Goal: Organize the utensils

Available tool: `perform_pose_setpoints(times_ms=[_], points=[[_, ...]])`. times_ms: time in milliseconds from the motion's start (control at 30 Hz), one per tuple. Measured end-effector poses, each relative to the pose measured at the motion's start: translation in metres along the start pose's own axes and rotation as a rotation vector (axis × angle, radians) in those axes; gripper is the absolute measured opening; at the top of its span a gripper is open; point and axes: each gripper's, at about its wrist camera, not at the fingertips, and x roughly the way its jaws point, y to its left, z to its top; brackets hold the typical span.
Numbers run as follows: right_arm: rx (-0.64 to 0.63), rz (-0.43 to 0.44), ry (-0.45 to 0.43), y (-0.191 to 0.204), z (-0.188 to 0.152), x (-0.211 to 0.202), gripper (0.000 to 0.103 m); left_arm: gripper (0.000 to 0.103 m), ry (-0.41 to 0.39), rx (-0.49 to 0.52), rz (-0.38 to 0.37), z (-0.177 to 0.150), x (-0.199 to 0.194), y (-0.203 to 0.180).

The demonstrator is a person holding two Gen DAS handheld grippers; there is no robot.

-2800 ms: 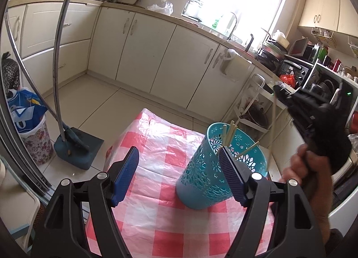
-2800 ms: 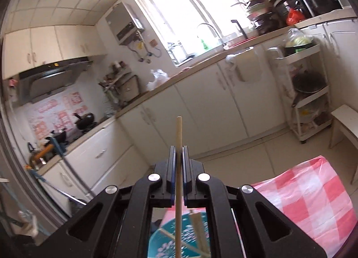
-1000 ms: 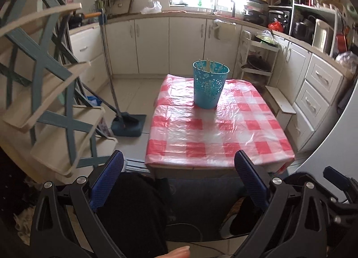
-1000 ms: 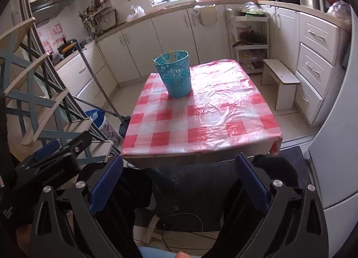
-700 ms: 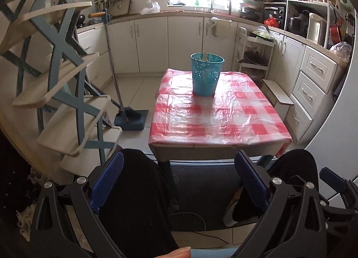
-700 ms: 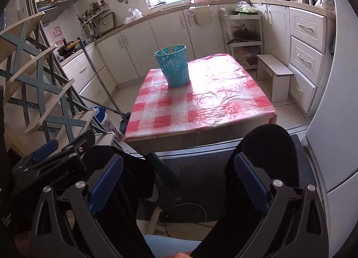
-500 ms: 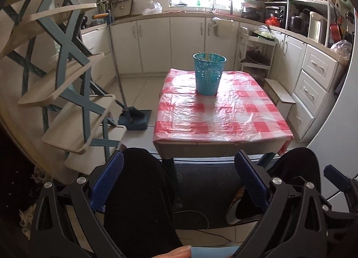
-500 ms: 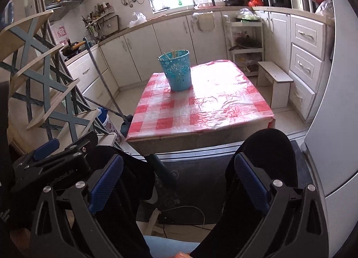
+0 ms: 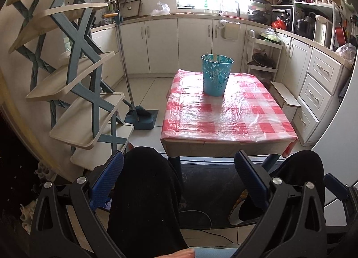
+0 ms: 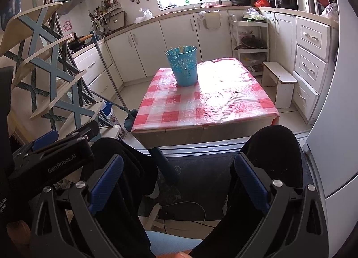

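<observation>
A teal perforated holder [image 9: 216, 76] stands upright at the far end of the table with the red-checked cloth [image 9: 226, 117]; several chopsticks [image 9: 215, 57] poke out of its top. It also shows in the right wrist view [image 10: 184, 65]. My left gripper [image 9: 179, 179] is open and empty, held low over the person's knees, well back from the table's near edge. My right gripper [image 10: 179, 179] is open and empty, likewise low and far back. The left gripper's body [image 10: 53, 155] shows at the left in the right wrist view.
A tiered shelf rack [image 9: 73, 74] stands at the left. A dustpan with a long handle [image 9: 139, 115] sits on the floor left of the table. A small white stool [image 10: 280, 82] and drawers [image 10: 311, 61] are at the right. Cables [image 10: 185, 208] lie on the dark mat.
Both grippers have drawn back from the holder to over the knees. The right gripper, earlier shut on a chopstick above the holder, is now open and empty.
</observation>
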Motion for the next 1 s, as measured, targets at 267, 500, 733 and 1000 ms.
perform_pose_setpoints(times_ms=[267,500,733,1000], points=[[0.001,-0.011,-0.018,-0.002,-0.001,-0.006,0.096,0.095,-0.03,-0.011,-0.019,-0.002,-0.007,0.003],[-0.003,-0.019,-0.044,-0.001,0.0,-0.012,0.096,0.095,-0.038,-0.018,-0.031,-0.003,-0.011,0.002],[0.015,-0.022,-0.089,-0.006,0.002,-0.02,0.096,0.095,-0.041,-0.018,-0.026,-0.003,-0.013,0.003],[0.011,-0.02,-0.087,-0.005,0.0,-0.019,0.096,0.095,-0.041,-0.019,-0.026,-0.003,-0.013,0.003]])
